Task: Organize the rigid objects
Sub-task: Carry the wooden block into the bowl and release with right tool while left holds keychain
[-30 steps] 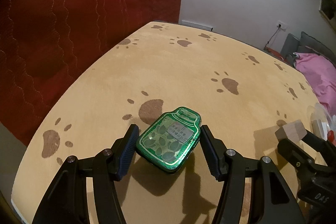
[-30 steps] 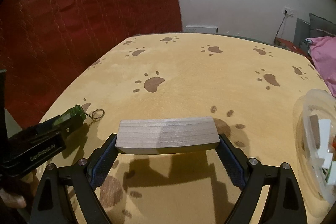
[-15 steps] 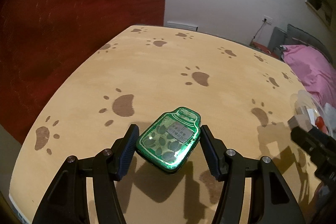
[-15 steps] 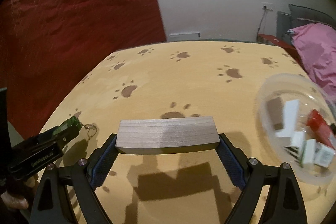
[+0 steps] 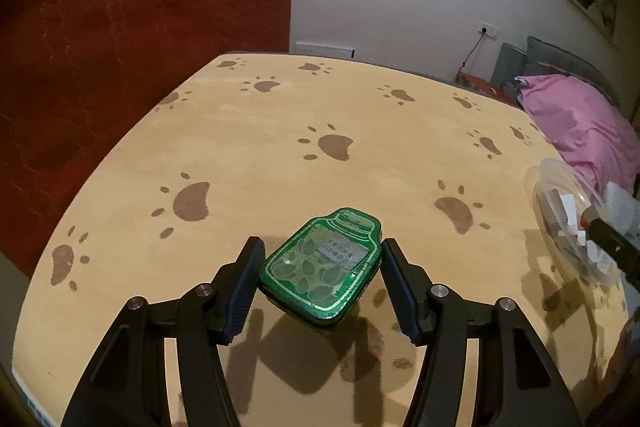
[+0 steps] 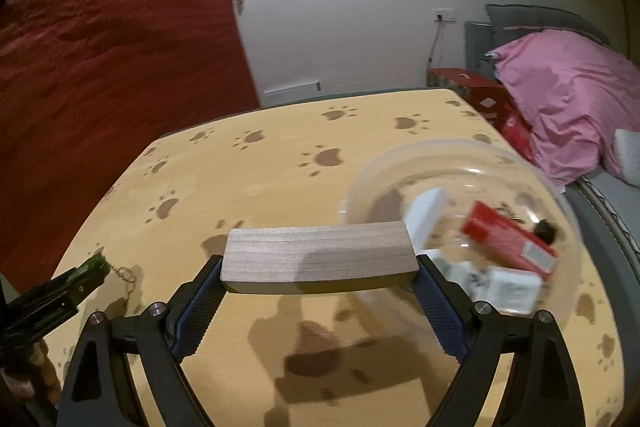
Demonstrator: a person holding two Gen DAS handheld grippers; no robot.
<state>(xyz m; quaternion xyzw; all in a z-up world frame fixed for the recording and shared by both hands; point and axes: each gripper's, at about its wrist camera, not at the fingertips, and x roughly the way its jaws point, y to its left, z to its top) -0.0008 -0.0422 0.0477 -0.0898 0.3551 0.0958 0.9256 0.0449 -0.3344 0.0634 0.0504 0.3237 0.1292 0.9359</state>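
Tin (image 5: 320, 267), green, jar-shaped with a leaf pattern: clamped between the pads of the left tool (image 5: 321, 281), held above the paw-print tabletop (image 5: 280, 155). Clear bowl (image 5: 560, 223) of small items at that view's right edge.

Block (image 6: 318, 259), grey wood, long: gripped end to end by the right tool (image 6: 318, 291), hanging just beside the bowl's near rim. Bowl holds a red box (image 6: 504, 237) and white pieces, blurred. Pink bedding (image 6: 568, 99) behind.
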